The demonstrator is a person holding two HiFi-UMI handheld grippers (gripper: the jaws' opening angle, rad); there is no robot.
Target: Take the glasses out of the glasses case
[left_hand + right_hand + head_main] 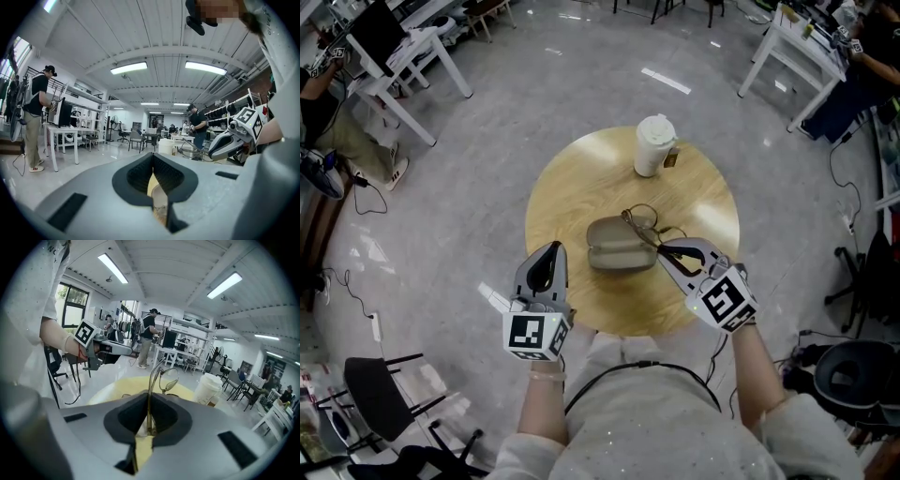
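Grey glasses case (619,246) lies near the centre of the round wooden table (581,169). Its interior is not visible from above, so its contents cannot be determined. The glasses (649,232) are outside the case, at its right end, with the lenses raised past its far edge. The right gripper (667,251) pinches one thin temple arm between its pads; the right gripper view shows the frame standing upright out of the jaws, above the tabletop. The left gripper (546,258) is at the near left rim of the table, apart from the case, its jaws pressed together with nothing between them. A white lidded paper cup (654,145) stands upright at the far side; its contents are hidden.
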